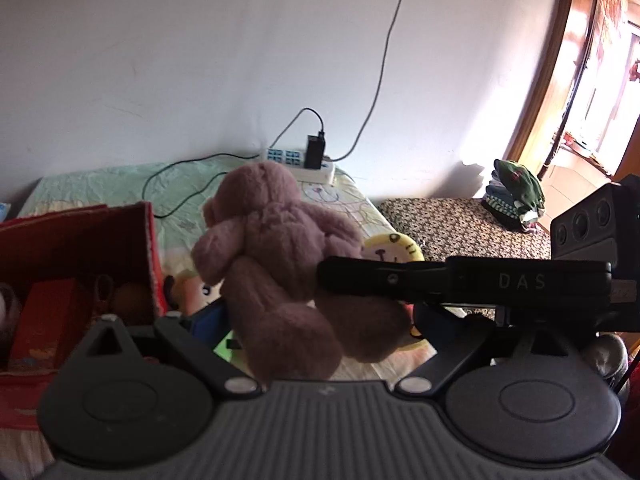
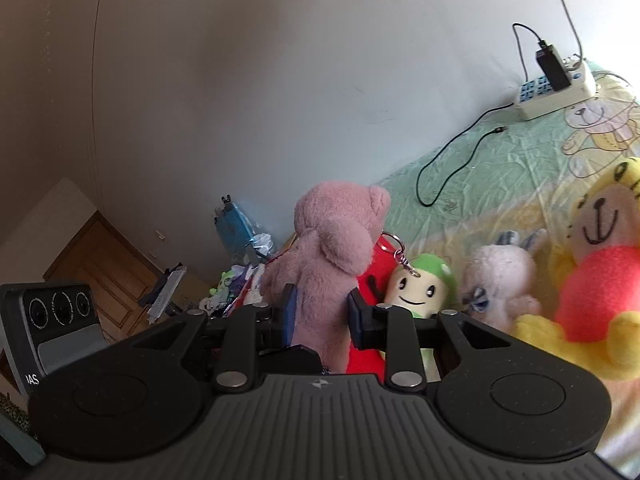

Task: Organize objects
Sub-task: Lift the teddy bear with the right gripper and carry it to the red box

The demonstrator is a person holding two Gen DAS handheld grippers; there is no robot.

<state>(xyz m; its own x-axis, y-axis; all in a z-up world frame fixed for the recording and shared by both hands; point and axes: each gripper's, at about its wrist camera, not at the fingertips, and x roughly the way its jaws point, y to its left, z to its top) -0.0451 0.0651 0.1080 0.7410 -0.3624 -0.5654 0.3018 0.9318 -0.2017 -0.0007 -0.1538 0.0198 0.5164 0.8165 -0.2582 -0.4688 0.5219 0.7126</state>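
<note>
A pink plush bear is held upright above the bed by my right gripper, whose blue-padded fingers press its body from both sides. In the left wrist view the same pink bear hangs in front, with the right gripper's black body reaching in from the right. My left gripper's fingers sit low behind the bear, spread apart and empty. A red box with toys inside stands at the left. A green-capped plush, a white bunny and a yellow-red plush lie on the bed.
A white power strip with a black charger and cables lies at the bed's far edge by the wall. A leopard-print surface with folded clothes stands to the right. Clutter sits on the floor beyond the bed.
</note>
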